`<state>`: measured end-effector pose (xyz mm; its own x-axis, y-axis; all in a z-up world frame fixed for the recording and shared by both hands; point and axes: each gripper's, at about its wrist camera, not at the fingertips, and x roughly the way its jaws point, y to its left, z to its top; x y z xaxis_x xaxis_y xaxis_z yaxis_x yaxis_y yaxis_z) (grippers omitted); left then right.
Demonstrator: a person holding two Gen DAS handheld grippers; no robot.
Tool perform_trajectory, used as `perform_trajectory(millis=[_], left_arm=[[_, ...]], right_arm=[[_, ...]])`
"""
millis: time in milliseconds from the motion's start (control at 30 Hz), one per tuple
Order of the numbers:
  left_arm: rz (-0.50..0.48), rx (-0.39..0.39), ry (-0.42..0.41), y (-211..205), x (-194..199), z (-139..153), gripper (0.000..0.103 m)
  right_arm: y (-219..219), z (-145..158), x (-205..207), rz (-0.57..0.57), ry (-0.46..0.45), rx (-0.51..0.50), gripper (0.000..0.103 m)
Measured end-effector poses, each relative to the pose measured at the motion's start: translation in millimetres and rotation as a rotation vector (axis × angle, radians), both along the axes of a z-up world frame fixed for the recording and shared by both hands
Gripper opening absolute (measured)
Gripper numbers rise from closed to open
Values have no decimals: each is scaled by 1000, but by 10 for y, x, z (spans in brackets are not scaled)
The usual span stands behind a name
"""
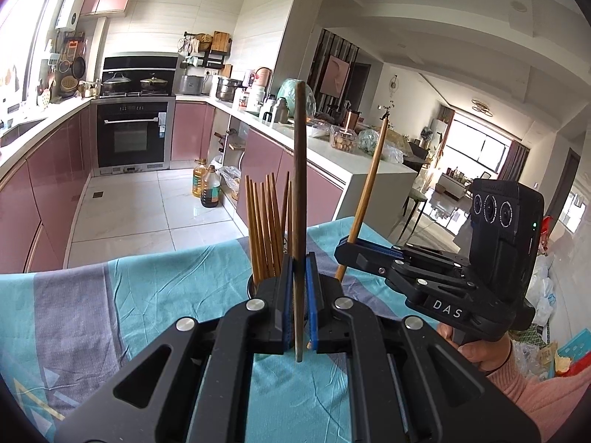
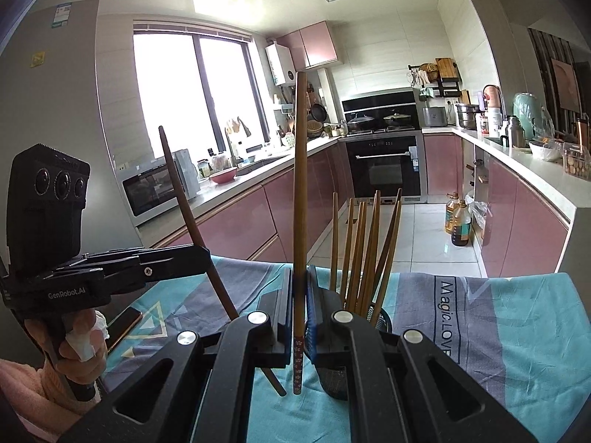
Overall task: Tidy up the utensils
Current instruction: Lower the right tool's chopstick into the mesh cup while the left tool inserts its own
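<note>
My left gripper is shut on a dark brown chopstick that stands upright between its blue pads. Just behind it, a dark holder carries several lighter chopsticks. To the right, my right gripper is shut on a light brown chopstick tilted to the right. In the right wrist view, the right gripper clamps that light chopstick, whose lower end has a flower pattern. The mesh holder with its chopsticks sits just right of it. The left gripper holds the dark chopstick at the left.
The table wears a teal and grey cloth. A phone lies on it near the left hand. Beyond the table's far edge are the tiled floor, oil bottles and pink kitchen cabinets.
</note>
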<state>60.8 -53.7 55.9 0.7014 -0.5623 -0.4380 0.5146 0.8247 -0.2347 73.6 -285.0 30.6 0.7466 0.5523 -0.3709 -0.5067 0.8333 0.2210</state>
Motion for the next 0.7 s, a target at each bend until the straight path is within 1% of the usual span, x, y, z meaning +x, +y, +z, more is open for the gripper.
perform_trajectory(millis=[300,533,633,700], left_arm=[[12,-14,-42,28,16,131,7],[21,-33,-72,62,-3,207,7],[37,-27,-88,53,-11,209,7],[34,-29,-85,41,-13,192,7]], right_arm=[[-6,119,59,-15,-35,-2,6],[2,124,125,-26,-47,-8,6],[20,122,171,-34,-44,-8,6],[27,112,190,-40,-42,-9,6]])
